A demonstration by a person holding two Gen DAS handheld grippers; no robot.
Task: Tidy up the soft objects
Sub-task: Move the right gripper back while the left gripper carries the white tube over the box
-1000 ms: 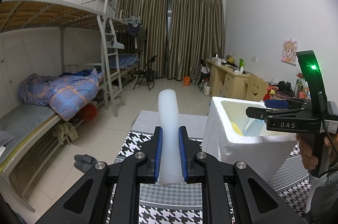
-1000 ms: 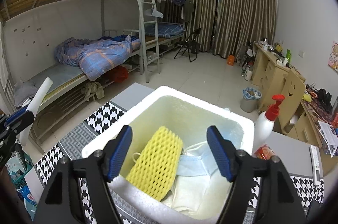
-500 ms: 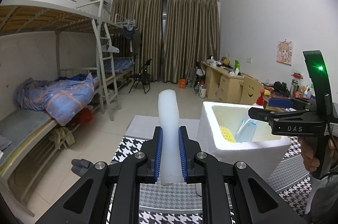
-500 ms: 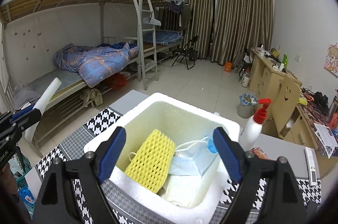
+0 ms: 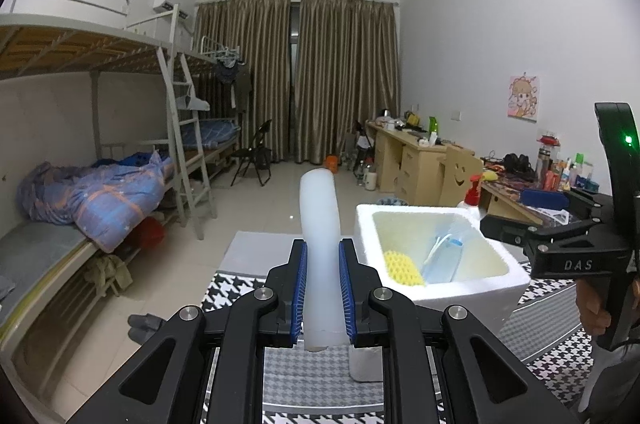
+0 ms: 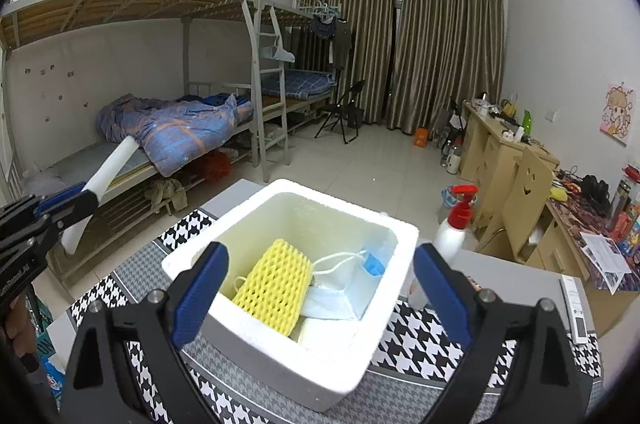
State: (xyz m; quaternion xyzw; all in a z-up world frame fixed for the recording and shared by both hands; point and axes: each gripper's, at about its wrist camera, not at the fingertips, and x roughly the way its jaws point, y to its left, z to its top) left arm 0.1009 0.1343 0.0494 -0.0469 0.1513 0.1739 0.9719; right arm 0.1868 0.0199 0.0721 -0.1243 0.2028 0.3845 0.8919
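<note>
Left wrist view: the left hand-held gripper (image 5: 323, 298) is clamped on a white foam tube (image 5: 320, 224), which rises upright from between its blue pads. Ahead and to the right, a white foam box (image 5: 500, 280) sits on the houndstooth-covered surface (image 5: 552, 316); a yellow foam net (image 5: 402, 267) and a blue mask (image 5: 442, 256) lie inside it. The right hand-held gripper (image 5: 520, 214) hovers over the box's right rim.

Right wrist view: the right hand-held gripper (image 6: 320, 288) is opening wide, with nothing pressed between its pads. The box (image 6: 280, 360) lies directly below and ahead of it, holding the net (image 6: 276, 288) and the mask (image 6: 348, 292). A spray bottle (image 6: 454, 228) stands just behind the box. At far left, the left hand-held gripper (image 6: 70, 208) holds the tube (image 6: 110, 166) tilted, well apart from the box.
</note>
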